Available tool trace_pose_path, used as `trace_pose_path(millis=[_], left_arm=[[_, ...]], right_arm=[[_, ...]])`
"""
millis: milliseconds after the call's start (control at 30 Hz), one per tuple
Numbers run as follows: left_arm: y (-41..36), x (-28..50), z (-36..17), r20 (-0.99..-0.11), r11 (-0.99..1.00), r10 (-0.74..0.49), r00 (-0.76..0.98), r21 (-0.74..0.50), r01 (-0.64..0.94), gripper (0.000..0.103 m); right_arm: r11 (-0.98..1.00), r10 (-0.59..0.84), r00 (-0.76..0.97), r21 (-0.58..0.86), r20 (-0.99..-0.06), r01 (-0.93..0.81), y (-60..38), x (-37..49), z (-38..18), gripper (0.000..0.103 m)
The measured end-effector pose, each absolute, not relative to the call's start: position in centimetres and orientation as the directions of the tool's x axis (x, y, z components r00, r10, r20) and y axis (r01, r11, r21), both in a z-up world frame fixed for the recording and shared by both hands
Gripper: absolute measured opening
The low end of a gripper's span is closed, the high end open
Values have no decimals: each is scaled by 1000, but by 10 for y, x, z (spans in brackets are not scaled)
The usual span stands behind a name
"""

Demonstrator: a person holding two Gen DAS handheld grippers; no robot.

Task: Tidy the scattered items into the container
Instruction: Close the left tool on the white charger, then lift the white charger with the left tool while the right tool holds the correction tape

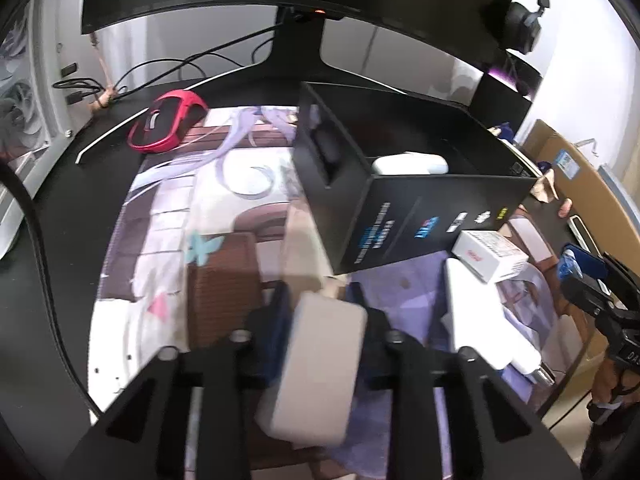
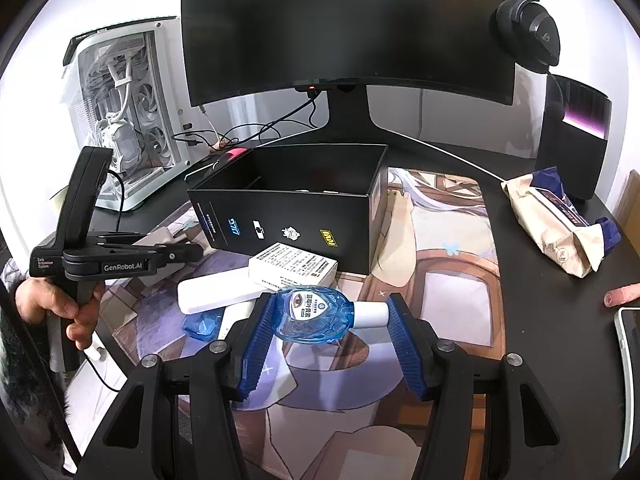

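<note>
The open black box (image 1: pixel 420 216) (image 2: pixel 296 216) stands on the printed desk mat, with a white case (image 1: pixel 408 164) inside. My left gripper (image 1: pixel 320 312) is shut on a pale grey rectangular box (image 1: pixel 320 364), held above the mat in front of the black box; it also shows in the right wrist view (image 2: pixel 192 252). My right gripper (image 2: pixel 328 320) is shut on a blue eye-drop bottle (image 2: pixel 316 314) with a white cap, gripped end to end. A white medicine carton (image 2: pixel 294 268) (image 1: pixel 492 254) and a long white box (image 2: pixel 216 292) (image 1: pixel 480 312) lie before the black box.
A curved monitor (image 2: pixel 344 28) stands behind the box. A red case (image 1: pixel 168 126) lies at the back left. A tissue pack (image 2: pixel 560 224) and a phone (image 2: pixel 630 360) lie right. A white PC tower (image 2: pixel 124 108) stands left. A blue cap (image 2: pixel 202 326) lies on the mat.
</note>
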State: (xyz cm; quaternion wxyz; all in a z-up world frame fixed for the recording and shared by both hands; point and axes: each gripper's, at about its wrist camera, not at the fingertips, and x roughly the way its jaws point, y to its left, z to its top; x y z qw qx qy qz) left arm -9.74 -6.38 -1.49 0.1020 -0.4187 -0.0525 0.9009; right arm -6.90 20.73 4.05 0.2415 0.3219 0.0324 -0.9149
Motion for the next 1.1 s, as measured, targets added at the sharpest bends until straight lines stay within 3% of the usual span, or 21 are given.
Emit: trace_pose_path(millis=[1000, 1067, 1100], left_arm=[[-56, -69, 20, -673, -975, 219, -707, -127, -181, 20], [-55, -67, 23, -665, -974, 225, -713, -127, -189, 7], [-55, -67, 25, -664, -973, 228, -712, -128, -193, 7]], right_arm=[[-877, -426, -697, 73, -577, 475, 201, -61, 54, 56], [-878, -424, -701, 69, -573, 475, 200, -60, 56, 56], [-877, -424, -701, 68, -574, 475, 200, -60, 57, 56]])
